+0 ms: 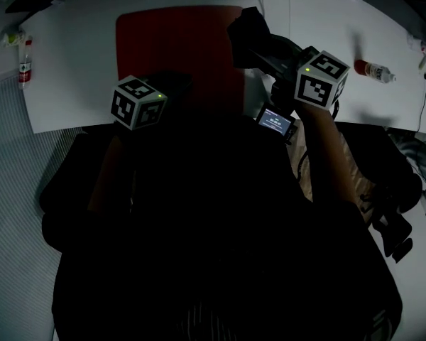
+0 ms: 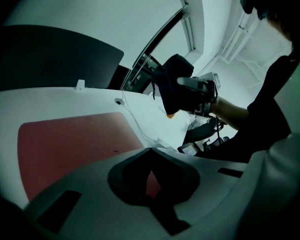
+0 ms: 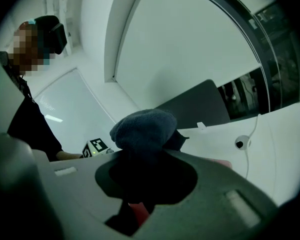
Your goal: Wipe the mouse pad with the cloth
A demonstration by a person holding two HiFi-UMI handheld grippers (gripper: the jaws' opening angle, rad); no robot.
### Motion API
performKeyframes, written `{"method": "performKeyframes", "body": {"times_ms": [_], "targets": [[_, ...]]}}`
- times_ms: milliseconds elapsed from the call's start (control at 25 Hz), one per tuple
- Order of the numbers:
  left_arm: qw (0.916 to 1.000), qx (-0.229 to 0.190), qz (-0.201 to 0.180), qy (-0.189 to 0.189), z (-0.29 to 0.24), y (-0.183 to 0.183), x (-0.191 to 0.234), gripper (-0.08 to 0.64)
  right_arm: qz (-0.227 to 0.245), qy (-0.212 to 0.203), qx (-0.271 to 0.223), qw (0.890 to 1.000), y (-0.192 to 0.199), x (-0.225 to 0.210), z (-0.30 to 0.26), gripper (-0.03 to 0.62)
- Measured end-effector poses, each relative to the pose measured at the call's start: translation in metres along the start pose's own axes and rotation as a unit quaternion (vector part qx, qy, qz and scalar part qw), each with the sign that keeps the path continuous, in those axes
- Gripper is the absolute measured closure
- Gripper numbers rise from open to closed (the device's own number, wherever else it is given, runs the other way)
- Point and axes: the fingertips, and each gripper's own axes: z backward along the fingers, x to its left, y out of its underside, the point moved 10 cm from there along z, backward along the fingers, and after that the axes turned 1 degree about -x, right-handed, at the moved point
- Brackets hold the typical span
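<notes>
Cloth [image 3: 142, 126] is pinched in the right tool [image 3: 140, 156], up in the air by the right edge of the red pad [image 1: 174, 41]. The left tool [image 2: 150, 154] is closed and empty, over the pad's near side.

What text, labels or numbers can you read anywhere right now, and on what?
None is legible.
Small lit screen: lines too small to read.
Red-labelled bottle at left: label blurred.
Red-labelled bottle at right: label blurred.
Marker cubes: square patterns only, no words.
</notes>
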Motion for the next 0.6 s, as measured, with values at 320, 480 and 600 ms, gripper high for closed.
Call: {"method": "performKeyframes", "body": {"times_ms": [320, 480, 600], "targets": [[0.9979, 0.054, 0.029, -0.021, -0.027, 0.022, 0.051, 0.555, -0.007, 0.061, 0.070, 0.996, 0.025, -0.045, -0.033, 0.521], [0.9958, 0.072, 0.044, -0.033, -0.032, 0.034, 0.071, 0.555, -0.040, 0.079, 0.099, 0.991, 0.051, -0.076, -0.052, 0.522], [0.9942, 0.084, 0.056, -0.038, -0.035, 0.042, 0.080, 0.555, -0.052, 0.107, 0.132, 0.984, 0.072, -0.096, -0.063, 0.522]]}}
